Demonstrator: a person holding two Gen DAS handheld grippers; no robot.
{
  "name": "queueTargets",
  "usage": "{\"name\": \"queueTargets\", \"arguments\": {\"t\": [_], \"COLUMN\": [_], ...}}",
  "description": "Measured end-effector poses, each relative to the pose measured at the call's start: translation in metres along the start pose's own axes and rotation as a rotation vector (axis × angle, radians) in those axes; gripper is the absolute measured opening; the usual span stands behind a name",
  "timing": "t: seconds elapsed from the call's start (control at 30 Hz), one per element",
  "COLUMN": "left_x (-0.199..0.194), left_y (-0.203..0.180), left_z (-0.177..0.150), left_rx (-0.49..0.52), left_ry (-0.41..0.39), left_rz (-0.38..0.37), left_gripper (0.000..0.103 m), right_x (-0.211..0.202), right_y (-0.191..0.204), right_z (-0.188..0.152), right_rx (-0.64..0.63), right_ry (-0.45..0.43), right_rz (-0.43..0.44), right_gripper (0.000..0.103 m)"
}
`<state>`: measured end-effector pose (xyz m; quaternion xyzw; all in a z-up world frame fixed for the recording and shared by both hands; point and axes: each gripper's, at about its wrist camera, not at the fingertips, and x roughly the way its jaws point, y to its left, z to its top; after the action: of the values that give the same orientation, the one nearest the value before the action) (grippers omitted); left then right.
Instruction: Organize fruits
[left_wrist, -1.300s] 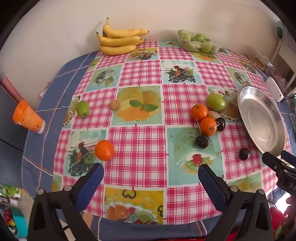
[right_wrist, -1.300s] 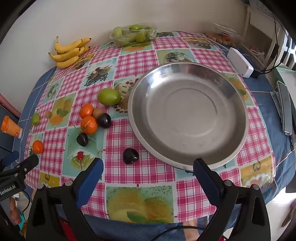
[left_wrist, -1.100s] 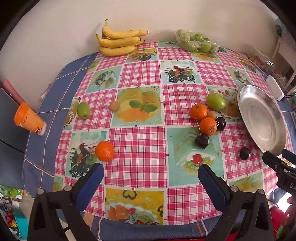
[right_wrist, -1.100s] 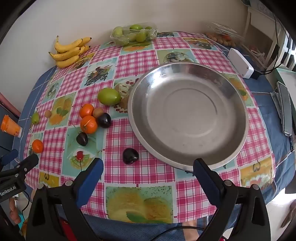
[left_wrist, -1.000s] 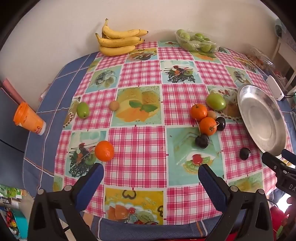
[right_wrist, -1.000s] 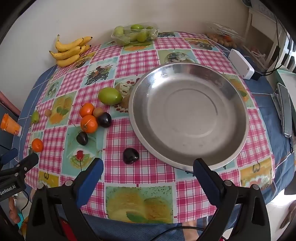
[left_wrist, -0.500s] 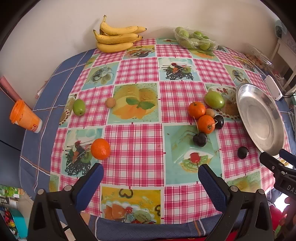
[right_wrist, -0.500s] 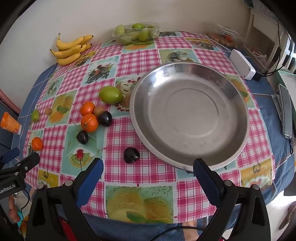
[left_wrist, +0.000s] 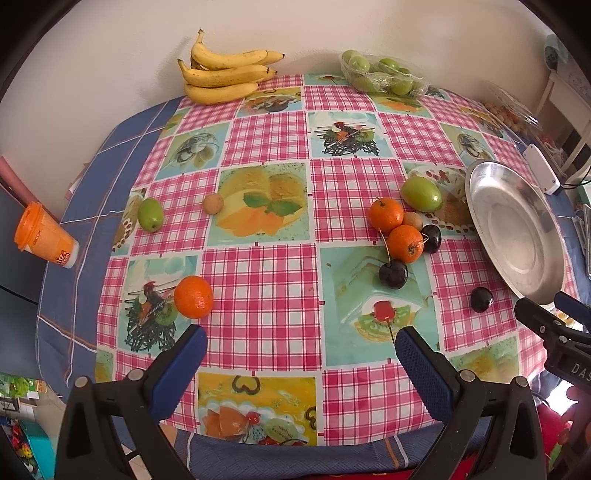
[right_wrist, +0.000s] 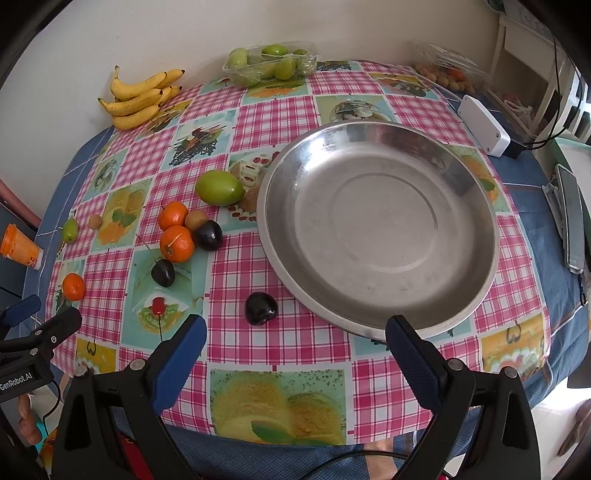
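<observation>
Left wrist view. Left gripper (left_wrist: 297, 341): jaws spread wide, holding nothing. Lone orange (left_wrist: 193, 297) at 10 o'clock of the jaws; fruit cluster (left_wrist: 402, 232) at 1 o'clock; steel dish (left_wrist: 515, 229) at 3 o'clock, its near rim cut off by the other tool.

Right wrist view. Right gripper (right_wrist: 295, 338): jaws apart, empty. Dark cherry (right_wrist: 261, 308) at 11 o'clock, just beside the dish; probably the easiest first pick. Approach low and close gently, as round fruit rolls. Bagged green fruit (right_wrist: 271, 62) at 12 o'clock, count unclear.
</observation>
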<state>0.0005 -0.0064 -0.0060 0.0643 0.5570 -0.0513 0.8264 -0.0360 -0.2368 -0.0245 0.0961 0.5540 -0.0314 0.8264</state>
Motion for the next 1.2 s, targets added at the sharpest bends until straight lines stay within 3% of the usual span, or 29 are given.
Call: {"name": "queueTargets", "arguments": {"t": [1.2], "left_x": [0.0050], "left_y": [-0.0009], "left_z": [-0.0011], "left_rx": [-0.002], "left_ry": [0.022], "left_rz": [-0.006], "left_gripper": [0.103], "right_x": [0.0013], "right_y": [0.0026], "right_z": [-0.0003], "right_rx": [-0.013], "right_ry": [0.002], "right_rz": [0.001], "right_gripper": [0.098]}}
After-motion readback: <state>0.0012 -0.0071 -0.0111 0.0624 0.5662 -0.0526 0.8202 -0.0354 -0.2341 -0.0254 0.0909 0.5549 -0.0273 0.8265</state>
